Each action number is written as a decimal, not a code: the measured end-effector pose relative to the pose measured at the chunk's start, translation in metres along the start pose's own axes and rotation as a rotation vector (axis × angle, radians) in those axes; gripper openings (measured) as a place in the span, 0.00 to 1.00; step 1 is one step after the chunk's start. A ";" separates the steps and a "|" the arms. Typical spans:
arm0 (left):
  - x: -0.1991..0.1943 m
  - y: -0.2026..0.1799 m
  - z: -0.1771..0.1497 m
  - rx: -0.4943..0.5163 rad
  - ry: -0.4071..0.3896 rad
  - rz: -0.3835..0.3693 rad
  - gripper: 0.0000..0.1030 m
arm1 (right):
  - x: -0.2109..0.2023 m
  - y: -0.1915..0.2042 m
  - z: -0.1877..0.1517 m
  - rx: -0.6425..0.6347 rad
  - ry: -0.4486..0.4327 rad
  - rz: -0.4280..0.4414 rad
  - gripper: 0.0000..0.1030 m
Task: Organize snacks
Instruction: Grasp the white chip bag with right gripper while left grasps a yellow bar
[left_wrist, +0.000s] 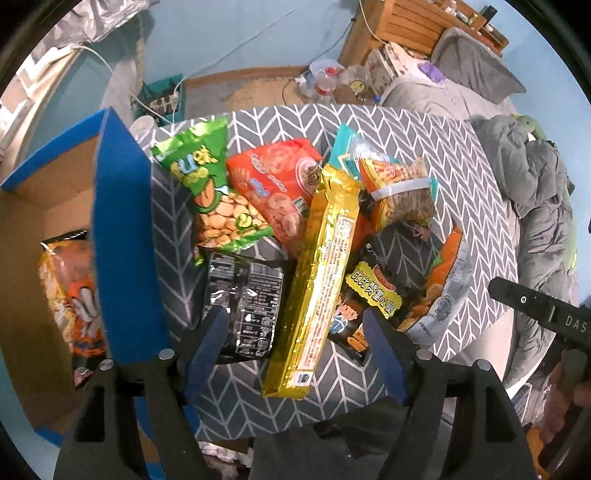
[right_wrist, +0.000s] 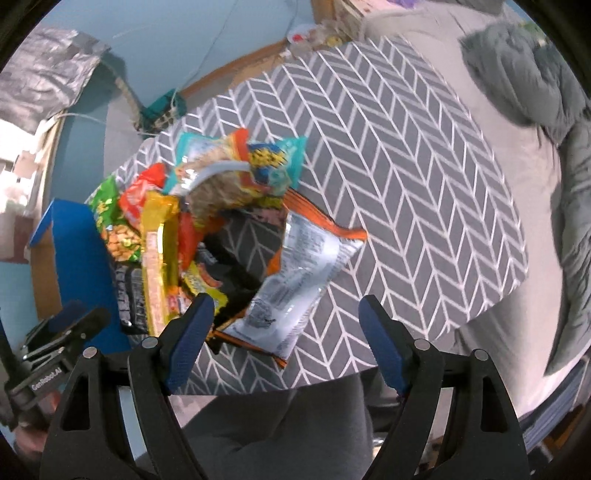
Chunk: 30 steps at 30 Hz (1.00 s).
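A pile of snack packets lies on a round grey herringbone table (left_wrist: 461, 192). In the left wrist view a long gold packet (left_wrist: 321, 273) lies across the pile, with a black packet (left_wrist: 247, 299), a green packet (left_wrist: 210, 184), a red packet (left_wrist: 273, 184) and a yellow-labelled black packet (left_wrist: 369, 295) around it. My left gripper (left_wrist: 295, 354) is open and empty just above the gold and black packets. My right gripper (right_wrist: 284, 339) is open and empty over a white and orange packet (right_wrist: 303, 273). A blue cardboard box (left_wrist: 122, 229) holds an orange packet (left_wrist: 74, 295).
The box stands at the table's left edge, also in the right wrist view (right_wrist: 81, 258). A bed with grey bedding (left_wrist: 535, 184) lies to the right. Bottles and clutter (left_wrist: 325, 85) sit behind the table. The right part of the table (right_wrist: 406, 166) is bare.
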<state>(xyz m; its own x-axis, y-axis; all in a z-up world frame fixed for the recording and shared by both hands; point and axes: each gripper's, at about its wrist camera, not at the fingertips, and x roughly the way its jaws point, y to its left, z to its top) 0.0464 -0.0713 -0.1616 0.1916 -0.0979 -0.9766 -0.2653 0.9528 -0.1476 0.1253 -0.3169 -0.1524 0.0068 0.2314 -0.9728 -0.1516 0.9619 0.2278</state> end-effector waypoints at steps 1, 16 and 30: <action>0.005 -0.002 0.001 0.004 0.004 0.001 0.74 | 0.004 -0.003 0.000 0.013 0.006 0.004 0.78; 0.056 -0.025 0.014 0.060 0.046 0.094 0.77 | 0.063 -0.023 0.003 0.116 0.094 0.066 0.78; 0.078 -0.036 0.030 0.044 0.047 0.114 0.77 | 0.111 -0.013 0.015 0.142 0.142 0.075 0.78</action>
<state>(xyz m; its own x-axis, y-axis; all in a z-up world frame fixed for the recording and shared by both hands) 0.0993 -0.1048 -0.2273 0.1178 -0.0006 -0.9930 -0.2407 0.9702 -0.0291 0.1430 -0.3011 -0.2631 -0.1406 0.2901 -0.9466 -0.0060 0.9558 0.2938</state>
